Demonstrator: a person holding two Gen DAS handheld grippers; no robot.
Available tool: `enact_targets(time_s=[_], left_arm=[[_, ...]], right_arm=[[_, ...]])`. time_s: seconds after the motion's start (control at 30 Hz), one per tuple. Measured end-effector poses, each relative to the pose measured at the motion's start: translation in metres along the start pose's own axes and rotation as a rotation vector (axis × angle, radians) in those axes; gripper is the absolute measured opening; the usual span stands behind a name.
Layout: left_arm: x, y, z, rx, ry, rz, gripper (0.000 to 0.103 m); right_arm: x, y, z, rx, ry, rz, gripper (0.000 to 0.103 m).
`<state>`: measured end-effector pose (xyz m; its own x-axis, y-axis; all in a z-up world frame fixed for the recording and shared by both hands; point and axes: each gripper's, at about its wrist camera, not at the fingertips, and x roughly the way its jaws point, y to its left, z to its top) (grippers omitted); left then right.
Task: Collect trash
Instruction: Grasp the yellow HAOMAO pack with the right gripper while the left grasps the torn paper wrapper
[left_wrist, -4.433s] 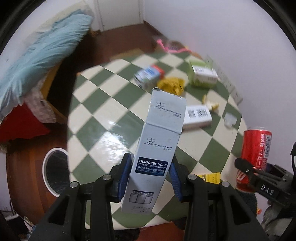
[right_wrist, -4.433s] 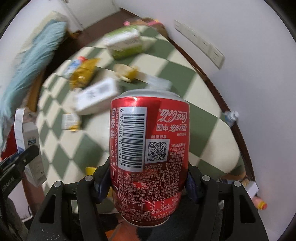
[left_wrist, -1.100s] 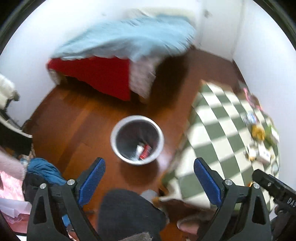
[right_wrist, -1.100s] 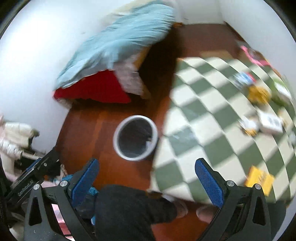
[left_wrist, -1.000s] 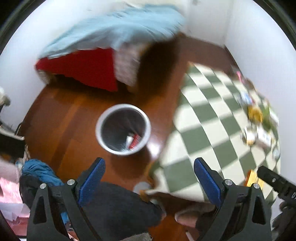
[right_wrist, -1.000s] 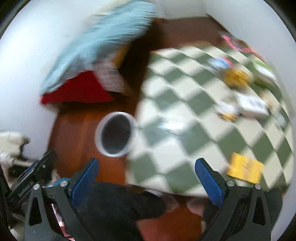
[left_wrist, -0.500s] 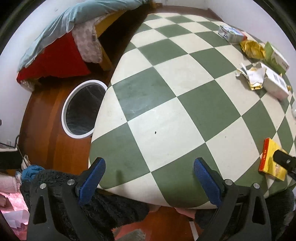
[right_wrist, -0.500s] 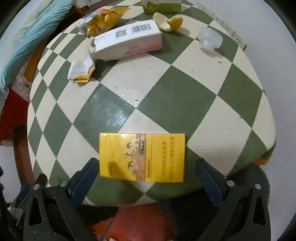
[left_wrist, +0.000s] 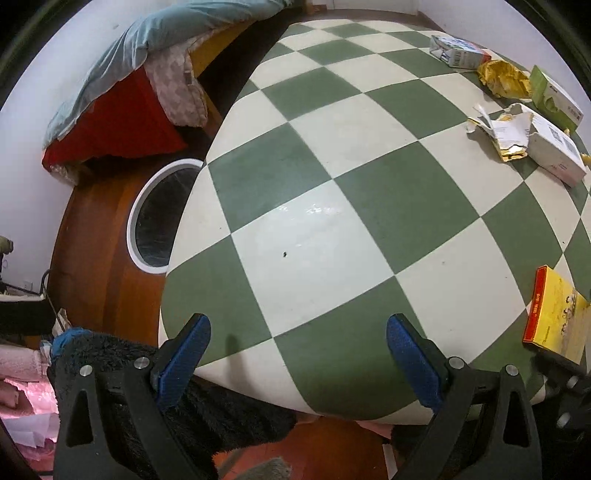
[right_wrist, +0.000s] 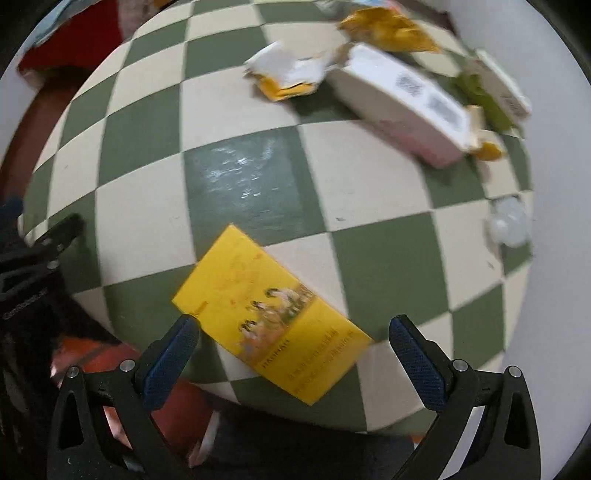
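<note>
A flat yellow box (right_wrist: 271, 314) lies near the front edge of the green-and-cream checkered table (right_wrist: 243, 188); it also shows in the left wrist view (left_wrist: 556, 314). My right gripper (right_wrist: 293, 343) is open, its jaws on either side of the box's near end, just above it. My left gripper (left_wrist: 297, 349) is open and empty over the table's front edge (left_wrist: 295, 258). Further back lie a white box (right_wrist: 402, 103), a torn wrapper (right_wrist: 288, 77), a yellow bag (right_wrist: 384, 29) and a green-and-white box (right_wrist: 495, 96). The white-rimmed trash bin (left_wrist: 155, 218) stands on the floor left of the table.
A blue-and-white carton (left_wrist: 458, 55) lies at the table's far side. A clear plastic piece (right_wrist: 508, 223) sits near the right edge. A bed with a blue cover (left_wrist: 166, 33) and red side stands beyond the bin. The wall runs close along the table's right.
Both grippers let go of the box and the can over the bin and swung back to the table. The right gripper has come down and closer around the yellow box.
</note>
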<state>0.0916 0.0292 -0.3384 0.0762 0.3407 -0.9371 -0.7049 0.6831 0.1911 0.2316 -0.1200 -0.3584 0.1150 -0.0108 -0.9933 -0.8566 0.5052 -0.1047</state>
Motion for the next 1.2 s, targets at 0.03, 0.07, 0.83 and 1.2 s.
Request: enact_targets(time_s=[0.03,0.07,0.83,1.2], left_arm=[[-0.001,-0.001,0.0,0.006,-0.003,0.003,0.098],[-0.002,-0.003,0.0,0.011,-0.005,0.003,0.098],[-0.012,-0.051,0.052,0.121,-0.008,-0.086,0.098],[-0.005,-0.129,0.118,0.189,0.013,-0.259,0.096]], right_arm=[[0.003,0.001,0.0,-0.029,0.021,-0.001,0.102],[0.005,0.003,0.0,-0.056,0.031,0.011,0.101],[-0.007,-0.086,-0.02,0.419,-0.189,0.055,0.067],[-0.006,-0.18,-0.029,0.812,-0.198,0.088,0.077]])
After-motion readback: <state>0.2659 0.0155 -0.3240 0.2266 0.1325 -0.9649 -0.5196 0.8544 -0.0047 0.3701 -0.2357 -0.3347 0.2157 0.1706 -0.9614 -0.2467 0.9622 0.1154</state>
